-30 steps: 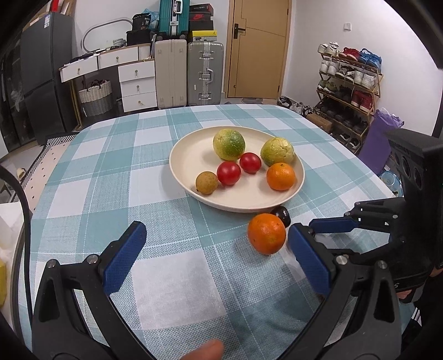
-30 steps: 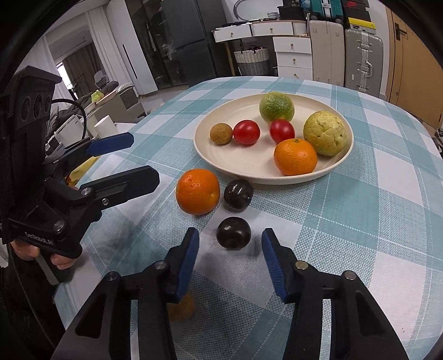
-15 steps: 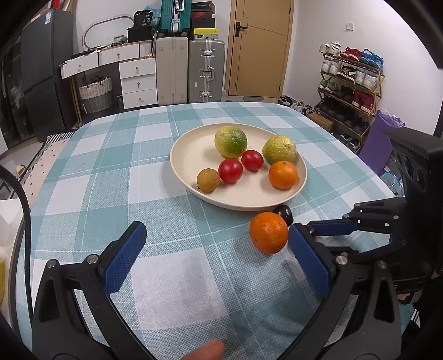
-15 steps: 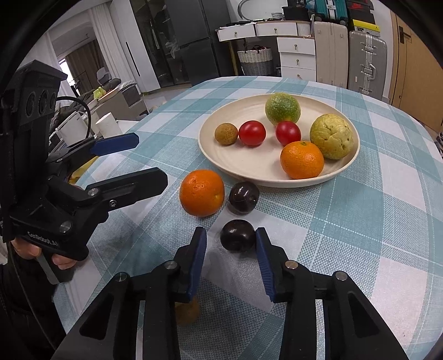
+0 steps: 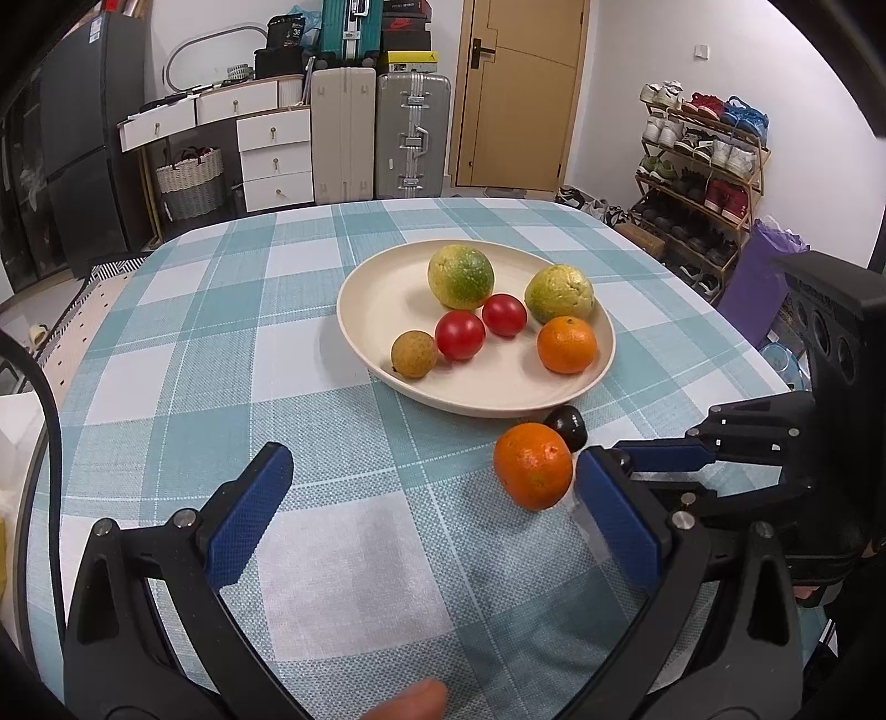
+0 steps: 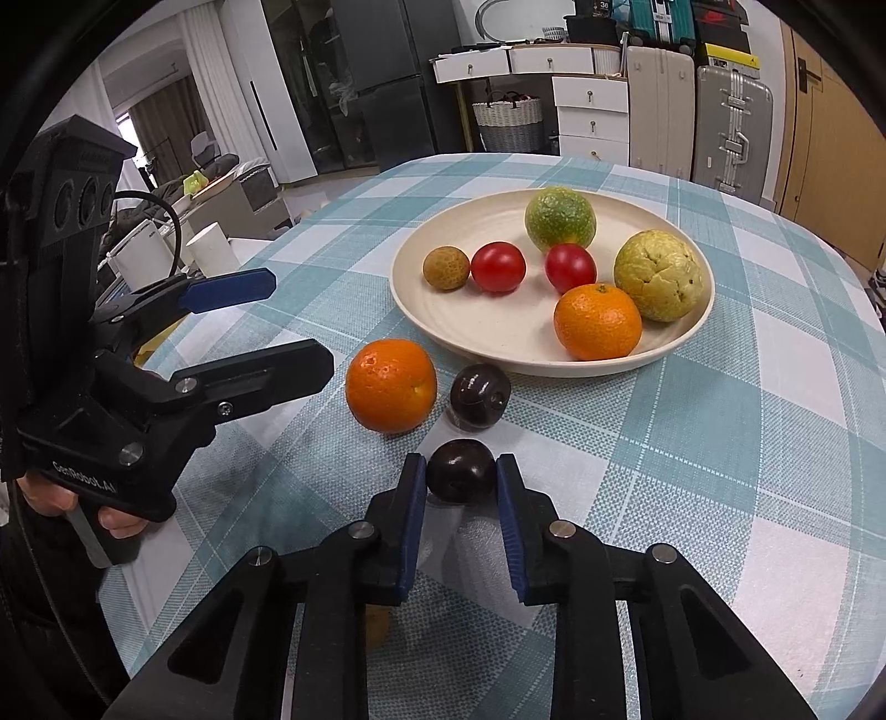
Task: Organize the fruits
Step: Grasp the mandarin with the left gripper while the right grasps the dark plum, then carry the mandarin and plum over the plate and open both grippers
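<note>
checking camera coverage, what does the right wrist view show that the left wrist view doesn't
Only the right wrist view shows the near dark round plum pinched in the right gripper, whose blue-padded fingers have just been closing on it.

Only the left wrist view shows the wooden shoe rack.

Both show the cream round plate of fruit, the loose orange mandarin, the second dark plum beside it, and the open left gripper.

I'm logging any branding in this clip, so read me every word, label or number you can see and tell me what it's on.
"GenRobot.AI": white lettering on the black body of the left gripper, right wrist view.
"38": white number on a black bag stacked on the dresser, left wrist view; it is small, so this reading is uncertain.
Boxes above the suitcases: printing too small to read.
Fruit, plate, tablecloth: no text.
</note>
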A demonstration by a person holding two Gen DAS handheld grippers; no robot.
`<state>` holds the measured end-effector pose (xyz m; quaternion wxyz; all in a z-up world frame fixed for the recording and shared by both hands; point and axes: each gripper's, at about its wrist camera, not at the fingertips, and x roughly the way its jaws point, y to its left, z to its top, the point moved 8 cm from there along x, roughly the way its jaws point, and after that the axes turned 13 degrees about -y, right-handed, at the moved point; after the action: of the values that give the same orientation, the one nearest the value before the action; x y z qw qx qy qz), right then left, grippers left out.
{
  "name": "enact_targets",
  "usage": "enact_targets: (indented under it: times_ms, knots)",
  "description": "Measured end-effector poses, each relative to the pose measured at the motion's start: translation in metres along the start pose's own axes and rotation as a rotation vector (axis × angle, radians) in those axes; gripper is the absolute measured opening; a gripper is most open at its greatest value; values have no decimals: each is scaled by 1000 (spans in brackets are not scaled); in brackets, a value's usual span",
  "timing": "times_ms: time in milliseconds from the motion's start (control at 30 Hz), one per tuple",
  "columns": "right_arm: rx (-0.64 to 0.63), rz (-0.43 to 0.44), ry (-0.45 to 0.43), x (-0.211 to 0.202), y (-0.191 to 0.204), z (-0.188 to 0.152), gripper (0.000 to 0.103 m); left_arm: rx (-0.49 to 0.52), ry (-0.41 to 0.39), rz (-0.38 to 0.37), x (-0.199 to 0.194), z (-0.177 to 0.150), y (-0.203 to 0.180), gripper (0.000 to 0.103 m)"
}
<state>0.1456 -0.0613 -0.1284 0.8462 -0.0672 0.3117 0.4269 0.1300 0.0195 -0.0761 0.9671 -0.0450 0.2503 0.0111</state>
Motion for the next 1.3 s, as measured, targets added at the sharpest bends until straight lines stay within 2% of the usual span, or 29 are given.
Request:
enact_targets:
  times_ms: [367,500,633,833,900,967,1067,1300]
  knots:
    - [17,-13,-30,-11,-9,3,26,37,54,-18,13,-11,-13,100]
    - [25,-20,-33,-13,-13,3,26,20,74,-48,15,-13,-13,83]
    - [26,-22,-38,-15,-15,4,26,4,95,-65,19,-16,-12,73]
    - [30,-25,-43,-16,-17,5,26,40,119,-77,23,-22,-21,59]
    - [30,-25,-44,-16,-18,5,26,56,135,-75,25,-25,-23,49]
    - [32,-25,-43,-16,-18,5,26,67,148,-77,28,-27,-25,43]
    - [29,-25,-44,-17,-18,6,26,77,152,-80,29,-28,-27,38]
    - [30,-29,-44,-18,-20,6,26,89,138,-92,27,-26,-30,37]
